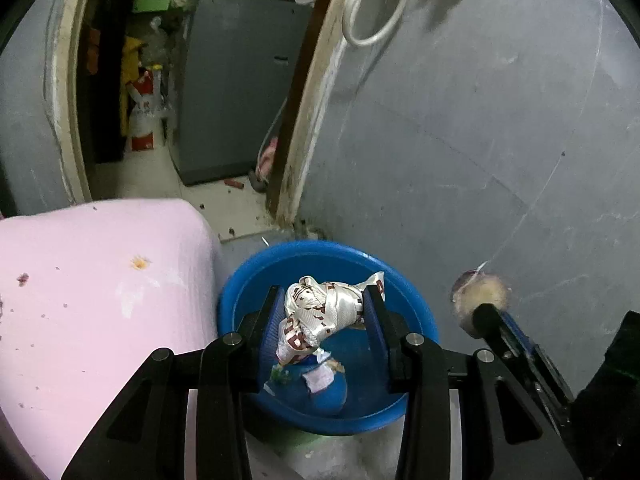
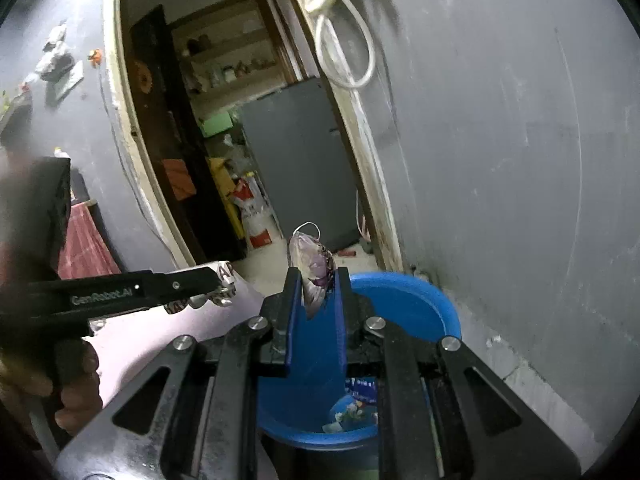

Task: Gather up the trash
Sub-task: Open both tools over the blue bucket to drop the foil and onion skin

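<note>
Over the blue bin beside the pink mattress: crumpled foil wrapper pinched in left gripper, purple onion peel nipped narrow in right gripper — both featherlight, crushable, best held mid-body — bin nearly under them.

A crumpled white wrapper with dark red print hangs above the blue bin, which holds scraps. A purplish onion peel hangs near the bin's rim.
</note>
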{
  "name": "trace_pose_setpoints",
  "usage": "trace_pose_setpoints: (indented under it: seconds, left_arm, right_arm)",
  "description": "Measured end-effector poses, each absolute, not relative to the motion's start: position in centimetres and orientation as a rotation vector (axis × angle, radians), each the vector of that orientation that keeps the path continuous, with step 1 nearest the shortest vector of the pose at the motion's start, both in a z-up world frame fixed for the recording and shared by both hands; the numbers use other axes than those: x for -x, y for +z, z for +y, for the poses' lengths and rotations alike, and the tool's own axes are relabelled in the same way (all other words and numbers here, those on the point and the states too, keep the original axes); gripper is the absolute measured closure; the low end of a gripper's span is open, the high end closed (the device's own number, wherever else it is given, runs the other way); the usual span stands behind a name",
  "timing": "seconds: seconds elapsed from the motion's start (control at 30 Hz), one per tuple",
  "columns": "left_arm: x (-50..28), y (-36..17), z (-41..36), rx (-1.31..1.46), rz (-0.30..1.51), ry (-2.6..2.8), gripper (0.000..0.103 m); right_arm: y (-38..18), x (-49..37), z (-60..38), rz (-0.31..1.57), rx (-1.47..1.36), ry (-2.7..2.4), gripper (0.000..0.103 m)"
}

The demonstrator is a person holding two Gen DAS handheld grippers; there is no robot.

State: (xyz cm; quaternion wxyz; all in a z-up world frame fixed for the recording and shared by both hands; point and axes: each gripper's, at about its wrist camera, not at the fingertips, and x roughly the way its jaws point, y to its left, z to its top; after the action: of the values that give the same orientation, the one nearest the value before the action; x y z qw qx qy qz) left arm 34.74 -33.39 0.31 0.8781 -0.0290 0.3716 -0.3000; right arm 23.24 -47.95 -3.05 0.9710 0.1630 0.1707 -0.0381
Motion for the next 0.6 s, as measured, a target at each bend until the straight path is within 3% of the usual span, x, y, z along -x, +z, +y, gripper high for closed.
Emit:
trace_pose_setpoints:
  seconds: [0.33,0.4,0.47,0.6]
  left_arm:
    - [-35.6,-2.1,-34.9,0.009,0.838,-0.597,0.063]
    - [-35.6,-2.3,-34.8,0.011,0.841,-0.595,0.057]
    - [-35.6,-2.4,-34.6,0.012,0.844,-0.592,0.056]
    - [-35.5,-2.0,-33.9,0.021,0.839,-0.586,0.052]
  right_arm:
    - [-5.1,-24.7,-49.0,0.442,-0.373,-0.098,0.084]
    - [-5.2,-24.7,-49.0,0.447,-0.375,-0.099,0.08]
    - [-5.1,-24.7,-49.0,0.444,-0.378,-0.102,0.072]
    - [-4.8,-24.4,-48.8,0.433,-0.38,-0.105,0.068]
